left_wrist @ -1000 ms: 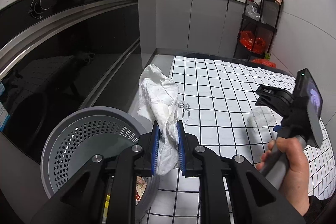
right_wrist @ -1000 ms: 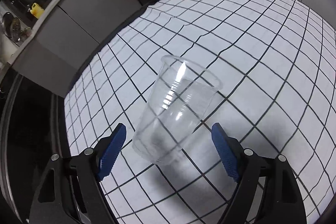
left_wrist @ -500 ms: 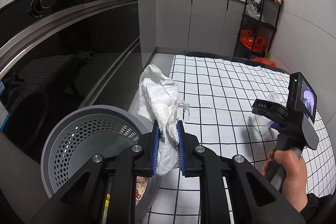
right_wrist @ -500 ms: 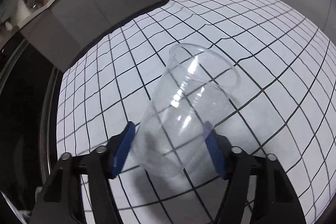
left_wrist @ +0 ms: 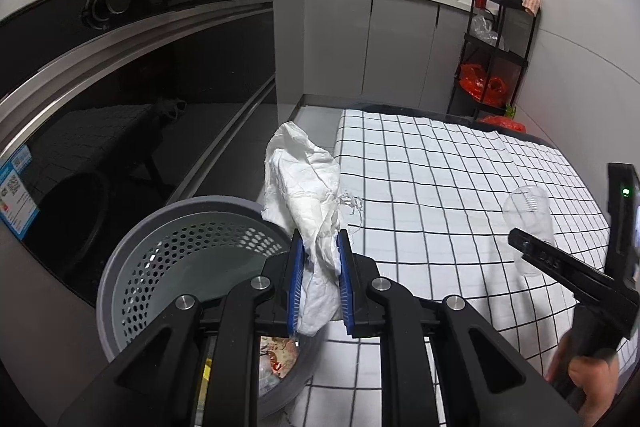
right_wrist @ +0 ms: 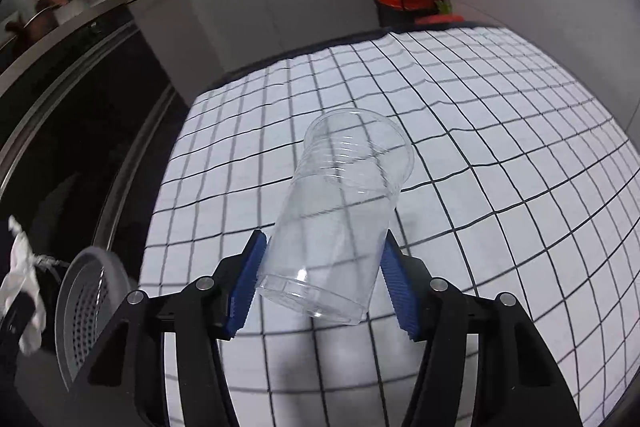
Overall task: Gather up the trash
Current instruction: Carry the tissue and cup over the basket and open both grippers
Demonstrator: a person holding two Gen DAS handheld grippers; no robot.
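Note:
My left gripper (left_wrist: 319,283) is shut on a crumpled white bag (left_wrist: 308,187) and holds it beside the rim of a grey perforated bin (left_wrist: 176,267). The bin holds some trash at its bottom. My right gripper (right_wrist: 324,283) is shut on a clear plastic cup (right_wrist: 340,215), lifted off the checkered cloth (right_wrist: 500,167) and tilted with its mouth away from me. The cup (left_wrist: 528,223) and right gripper also show at the right of the left wrist view. The bin (right_wrist: 86,311) and bag (right_wrist: 24,291) show at the left edge of the right wrist view.
A dark oven front (left_wrist: 120,107) runs along the left. Grey cabinets (left_wrist: 392,39) stand at the back. A black rack (left_wrist: 496,47) with red bags stands at the back right. The checkered cloth (left_wrist: 440,187) covers the floor.
My right gripper closed on the clear cup and lifted it off the cloth, swinging toward the bin. My left gripper kept still with the white bag.

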